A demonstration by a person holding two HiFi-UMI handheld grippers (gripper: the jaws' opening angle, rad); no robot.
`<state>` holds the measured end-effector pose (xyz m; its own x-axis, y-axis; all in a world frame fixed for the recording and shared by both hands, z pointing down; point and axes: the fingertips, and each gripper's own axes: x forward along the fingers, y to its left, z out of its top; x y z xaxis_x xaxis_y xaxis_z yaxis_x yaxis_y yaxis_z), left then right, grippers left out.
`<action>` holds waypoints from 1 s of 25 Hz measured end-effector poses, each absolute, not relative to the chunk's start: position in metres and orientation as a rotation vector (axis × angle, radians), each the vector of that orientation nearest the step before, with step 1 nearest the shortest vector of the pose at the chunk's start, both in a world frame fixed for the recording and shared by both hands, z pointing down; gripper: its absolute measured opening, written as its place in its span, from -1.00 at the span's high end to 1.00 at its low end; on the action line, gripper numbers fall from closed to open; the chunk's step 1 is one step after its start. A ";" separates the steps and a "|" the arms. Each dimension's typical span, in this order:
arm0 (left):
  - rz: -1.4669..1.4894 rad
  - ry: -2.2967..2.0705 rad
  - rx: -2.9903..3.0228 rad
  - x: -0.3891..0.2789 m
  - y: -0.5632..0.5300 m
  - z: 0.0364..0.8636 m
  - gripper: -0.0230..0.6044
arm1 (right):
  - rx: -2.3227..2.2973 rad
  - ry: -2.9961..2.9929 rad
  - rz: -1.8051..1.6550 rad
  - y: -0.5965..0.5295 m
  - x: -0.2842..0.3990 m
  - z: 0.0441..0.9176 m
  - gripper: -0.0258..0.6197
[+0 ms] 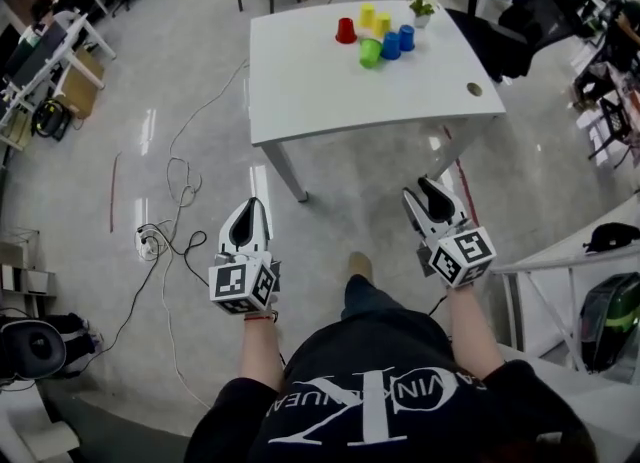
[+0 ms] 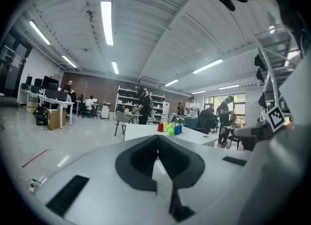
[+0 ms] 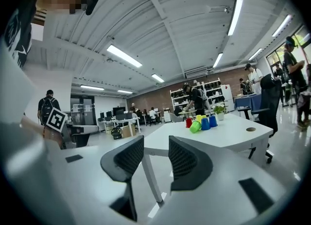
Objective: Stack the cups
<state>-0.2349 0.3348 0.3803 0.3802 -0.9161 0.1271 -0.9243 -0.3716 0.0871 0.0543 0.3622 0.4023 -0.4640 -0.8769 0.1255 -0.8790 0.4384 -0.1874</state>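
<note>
Nothing is stacked yet: the cups (image 1: 376, 35) sit loose on the far side of the bench (image 1: 330, 91), the green cup (image 1: 370, 52) tipped over. You stand well short of the bench, your left hand-held gripper (image 1: 252, 209) clenched on nothing and your right hand-held gripper (image 1: 426, 191) released and empty.

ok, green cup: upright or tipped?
Tipped. The green cup lies on its side on the table, mouth showing; the red cup nearby stands.

Furnishings around a white rectangular surface (image 1: 330, 91)
A small green potted plant (image 1: 421, 11) is seen near its far right corner, a black office chair (image 1: 510, 26) is set just beside its right end, and loose black cables (image 1: 178, 186) are trailed across the glossy grey floor (image 1: 190, 71).
</note>
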 end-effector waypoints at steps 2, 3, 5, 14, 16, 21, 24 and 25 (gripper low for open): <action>0.102 -1.668 2.483 -0.228 0.311 0.382 0.91 | 1.614 -2.660 0.367 0.336 0.061 0.403 0.40; 0.106 -1.670 2.479 -0.226 0.300 0.383 0.91 | 1.608 -2.661 0.372 0.324 0.063 0.404 0.40; 0.109 -1.680 2.473 -0.220 0.276 0.382 0.91 | 1.589 -2.665 0.369 0.299 0.067 0.406 0.40; 0.062 -1.725 2.458 -0.197 0.195 0.376 0.91 | 1.518 -2.695 0.342 0.218 0.084 0.408 0.40; 0.066 -1.718 2.456 -0.191 0.186 0.379 0.91 | 1.510 -2.694 0.342 0.208 0.088 0.409 0.40; 0.080 -1.718 2.430 -0.187 0.174 0.386 0.91 | 1.491 -2.673 0.373 0.196 0.095 0.419 0.40; 0.067 -1.714 2.419 -0.185 0.166 0.386 0.91 | 1.484 -2.672 0.411 0.187 0.097 0.427 0.41; 0.057 -1.710 2.415 -0.183 0.162 0.384 0.91 | 1.480 -2.675 0.424 0.183 0.097 0.429 0.41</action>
